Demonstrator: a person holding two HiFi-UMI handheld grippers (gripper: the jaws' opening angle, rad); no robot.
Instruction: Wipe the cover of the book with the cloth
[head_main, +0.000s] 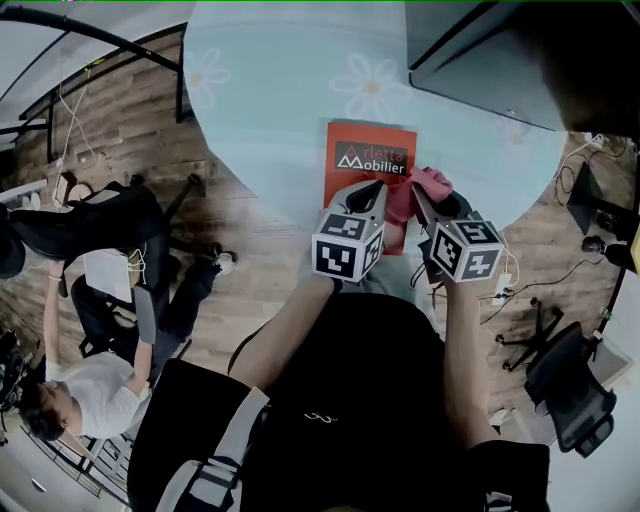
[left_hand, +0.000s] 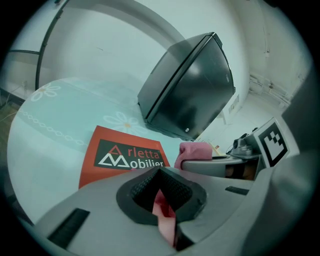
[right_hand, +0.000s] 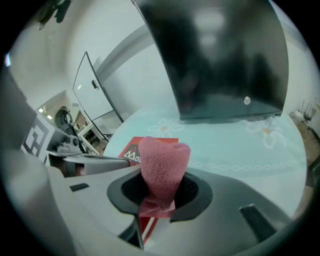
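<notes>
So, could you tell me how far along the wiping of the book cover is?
Done: the right gripper has its jaws shut on the pink cloth. In hand: the cloth hangs over the right edge of the red book, with the left gripper alongside. Left: the wiping itself; the cover's logo area shows no cloth on it yet.
</notes>
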